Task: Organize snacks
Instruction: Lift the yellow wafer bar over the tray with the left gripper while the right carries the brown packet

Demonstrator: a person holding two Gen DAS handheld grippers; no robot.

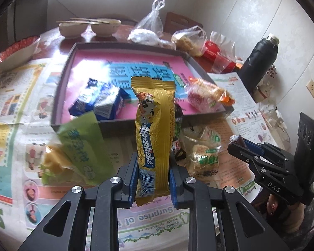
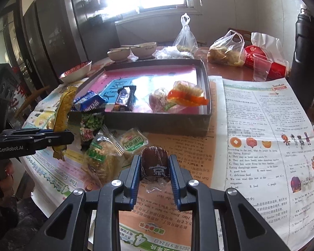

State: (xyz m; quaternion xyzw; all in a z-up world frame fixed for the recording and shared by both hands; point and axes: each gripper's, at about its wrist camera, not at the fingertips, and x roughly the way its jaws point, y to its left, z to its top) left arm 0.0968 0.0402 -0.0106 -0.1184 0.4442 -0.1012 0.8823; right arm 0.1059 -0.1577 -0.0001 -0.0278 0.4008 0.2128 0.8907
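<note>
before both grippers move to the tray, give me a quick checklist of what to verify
1. Left gripper grip on the yellow Alpenliebe pack: ok, clamped near its lower end, pack upright.
2. Right gripper grip on the dark round snack: ok, it sits between both fingers.
3. Free space in the tray: ok, the pink liner shows bare at the back.
4. Snacks already in the tray, blue packs and orange-wrapped pastry: ok, inside the walls.
5. Path to the tray: not ok, loose green packets lie in front of the near wall.
6. Plastic cup beside the tray: ok, off to the side.
</note>
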